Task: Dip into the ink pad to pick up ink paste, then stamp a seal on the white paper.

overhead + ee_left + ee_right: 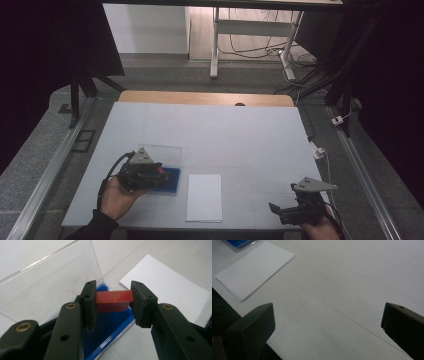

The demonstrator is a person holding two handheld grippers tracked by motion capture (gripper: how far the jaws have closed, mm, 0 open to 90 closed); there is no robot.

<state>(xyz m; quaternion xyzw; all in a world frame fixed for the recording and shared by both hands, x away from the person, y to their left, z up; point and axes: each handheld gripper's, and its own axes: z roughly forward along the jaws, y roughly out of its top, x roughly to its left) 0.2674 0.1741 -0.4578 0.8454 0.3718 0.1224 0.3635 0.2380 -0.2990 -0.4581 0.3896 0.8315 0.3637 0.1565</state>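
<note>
At lower left of the high view, a red block (114, 299) is gripped by the left tongs (113, 305) over a blue tray (110, 327); the right tongs (328, 332) are held open

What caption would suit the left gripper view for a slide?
Left gripper shut on a red block over a blue tray, beside a clear lid and white paper.

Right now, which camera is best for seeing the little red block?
The left gripper view: the red block sits big between the left tongs, gold mark showing. The high view gives just a tiny red speck at those tongs.
</note>
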